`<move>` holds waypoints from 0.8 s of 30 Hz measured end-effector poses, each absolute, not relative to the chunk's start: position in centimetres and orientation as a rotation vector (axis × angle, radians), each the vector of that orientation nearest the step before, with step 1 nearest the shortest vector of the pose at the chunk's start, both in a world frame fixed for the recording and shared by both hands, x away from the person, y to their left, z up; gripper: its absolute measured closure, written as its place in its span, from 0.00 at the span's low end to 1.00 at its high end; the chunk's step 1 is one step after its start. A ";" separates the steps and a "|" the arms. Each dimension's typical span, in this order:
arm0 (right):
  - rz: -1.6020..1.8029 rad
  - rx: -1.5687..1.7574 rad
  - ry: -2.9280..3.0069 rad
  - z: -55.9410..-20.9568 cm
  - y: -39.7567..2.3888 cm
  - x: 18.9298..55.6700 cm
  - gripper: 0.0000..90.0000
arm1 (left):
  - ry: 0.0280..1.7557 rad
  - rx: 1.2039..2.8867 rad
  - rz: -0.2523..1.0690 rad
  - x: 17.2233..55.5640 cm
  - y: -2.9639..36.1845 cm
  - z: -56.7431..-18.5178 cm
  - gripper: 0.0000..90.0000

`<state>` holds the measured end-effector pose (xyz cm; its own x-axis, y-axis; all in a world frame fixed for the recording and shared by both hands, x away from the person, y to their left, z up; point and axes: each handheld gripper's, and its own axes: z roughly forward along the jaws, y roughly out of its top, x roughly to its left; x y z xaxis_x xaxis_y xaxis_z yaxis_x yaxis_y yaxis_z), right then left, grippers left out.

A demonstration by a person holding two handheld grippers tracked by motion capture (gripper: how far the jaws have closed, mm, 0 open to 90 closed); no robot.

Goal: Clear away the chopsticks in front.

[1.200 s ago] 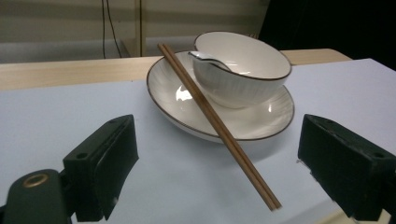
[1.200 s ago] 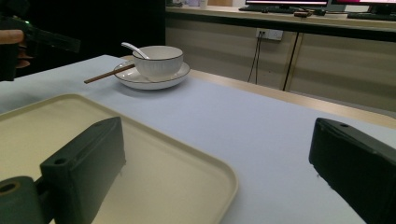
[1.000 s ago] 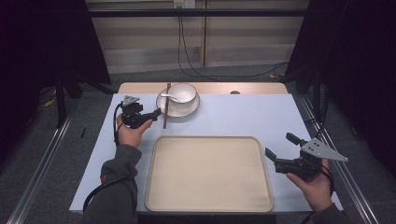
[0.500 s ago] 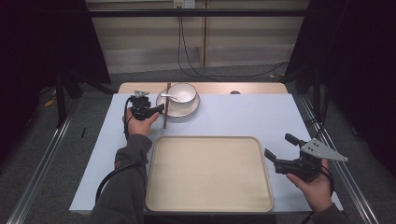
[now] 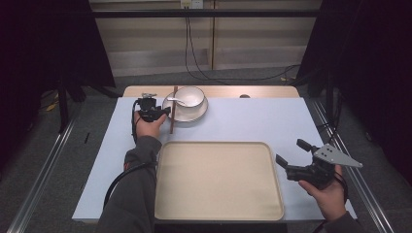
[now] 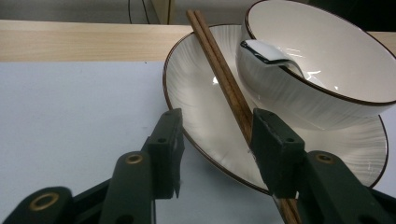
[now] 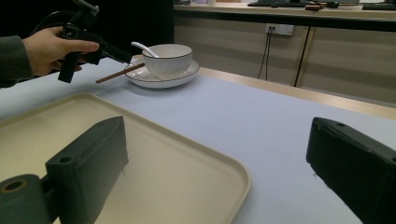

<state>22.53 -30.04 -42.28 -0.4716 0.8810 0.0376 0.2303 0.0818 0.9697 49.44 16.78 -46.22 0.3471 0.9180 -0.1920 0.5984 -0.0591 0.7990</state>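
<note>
Nothing sits on the tray [image 5: 218, 204] yet: upper left, the left gripper [image 6: 215, 140], jaws just closing, brackets but has not clamped the chopsticks [image 6: 224, 79] on the plate [image 6: 196, 93], while the right gripper [image 5: 295, 156] waits open, lower right.

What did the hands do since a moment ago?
The left gripper slid right toward the plate. Its fingers have just been closing around the chopsticks, with a gap left on one side. The right gripper, bowl, spoon and tray stayed put.
</note>
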 end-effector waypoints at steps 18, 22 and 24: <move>1.419 1.089 1.801 -42.3 -30.0 22.5 0.06 | 1.385 1.788 0.426 50.2 15.8 -46.2 0.73; 1.424 1.090 1.795 -42.3 -30.1 22.6 0.05 | 1.390 1.791 0.419 50.4 15.6 -46.1 0.74; 1.423 1.092 1.796 -42.3 -30.1 22.6 0.05 | 1.399 1.787 0.415 50.4 15.4 -46.0 0.77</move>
